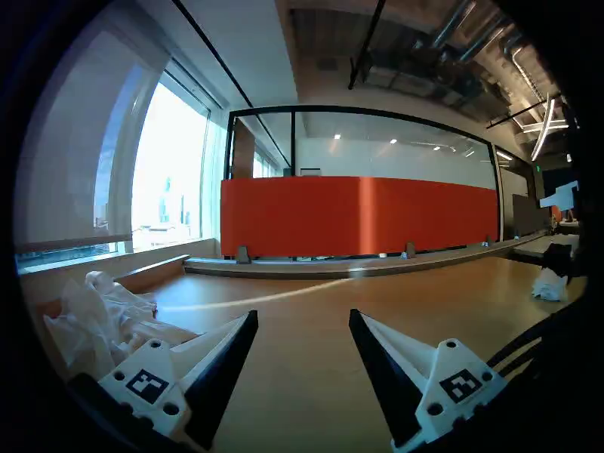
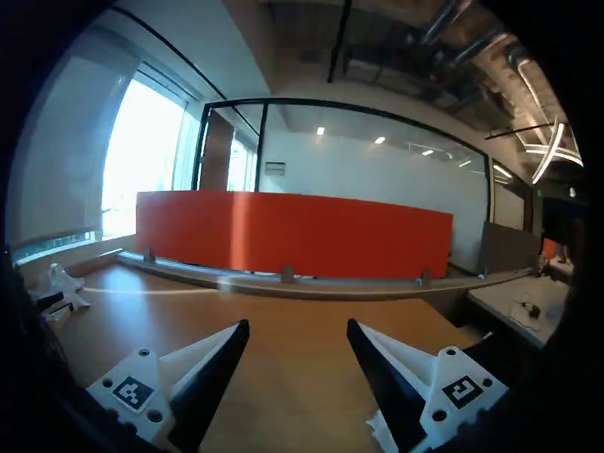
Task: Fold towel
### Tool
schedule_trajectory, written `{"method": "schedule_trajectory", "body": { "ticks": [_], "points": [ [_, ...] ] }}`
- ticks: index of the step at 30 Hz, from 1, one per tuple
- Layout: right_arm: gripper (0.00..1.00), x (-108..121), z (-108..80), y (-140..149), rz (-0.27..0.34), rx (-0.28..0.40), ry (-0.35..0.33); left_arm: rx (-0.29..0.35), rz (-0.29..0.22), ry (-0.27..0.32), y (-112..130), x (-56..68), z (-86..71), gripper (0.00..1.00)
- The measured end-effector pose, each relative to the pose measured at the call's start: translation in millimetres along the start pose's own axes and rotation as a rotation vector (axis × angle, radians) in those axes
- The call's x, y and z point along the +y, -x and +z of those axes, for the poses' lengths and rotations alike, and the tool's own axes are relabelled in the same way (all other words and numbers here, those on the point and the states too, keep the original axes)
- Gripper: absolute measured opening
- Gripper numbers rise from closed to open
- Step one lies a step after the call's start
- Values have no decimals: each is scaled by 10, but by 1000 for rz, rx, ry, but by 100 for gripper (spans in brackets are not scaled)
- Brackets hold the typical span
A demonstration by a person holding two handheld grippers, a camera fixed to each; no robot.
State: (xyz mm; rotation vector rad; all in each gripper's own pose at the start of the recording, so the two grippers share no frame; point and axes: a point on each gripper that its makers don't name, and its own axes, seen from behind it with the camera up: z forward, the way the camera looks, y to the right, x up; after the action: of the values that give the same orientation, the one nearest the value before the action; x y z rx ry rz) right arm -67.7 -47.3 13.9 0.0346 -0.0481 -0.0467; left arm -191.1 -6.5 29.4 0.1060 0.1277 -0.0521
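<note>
A crumpled white cloth (image 1: pixel 102 321) lies on the wooden table (image 1: pixel 317 362) at the left of the left gripper view, just beyond my left finger. My left gripper (image 1: pixel 302 313) is open above bare wood, with nothing between its fingers. In the right gripper view, my right gripper (image 2: pixel 298 323) also stands open over the table (image 2: pixel 294 377), holding nothing. A small white crumpled cloth (image 2: pixel 60 281) sits far left there. A scrap of white (image 2: pixel 380 432) peeks out under the right finger.
An orange divider panel (image 1: pixel 362 215) runs along the table's far edge, with a glass wall behind it. Another white crumpled lump (image 1: pixel 550 285) lies at the far right. Bright windows (image 1: pixel 170 181) are on the left. A second desk (image 2: pixel 528 302) stands to the right.
</note>
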Motion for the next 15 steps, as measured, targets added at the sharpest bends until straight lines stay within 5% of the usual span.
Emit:
{"method": "schedule_trajectory", "body": {
  "ticks": [15],
  "points": [
    [100, 203, 102, 209, 13, 64, 29, 3, -1, 0, 102, 20, 31, 96]
  ]
}}
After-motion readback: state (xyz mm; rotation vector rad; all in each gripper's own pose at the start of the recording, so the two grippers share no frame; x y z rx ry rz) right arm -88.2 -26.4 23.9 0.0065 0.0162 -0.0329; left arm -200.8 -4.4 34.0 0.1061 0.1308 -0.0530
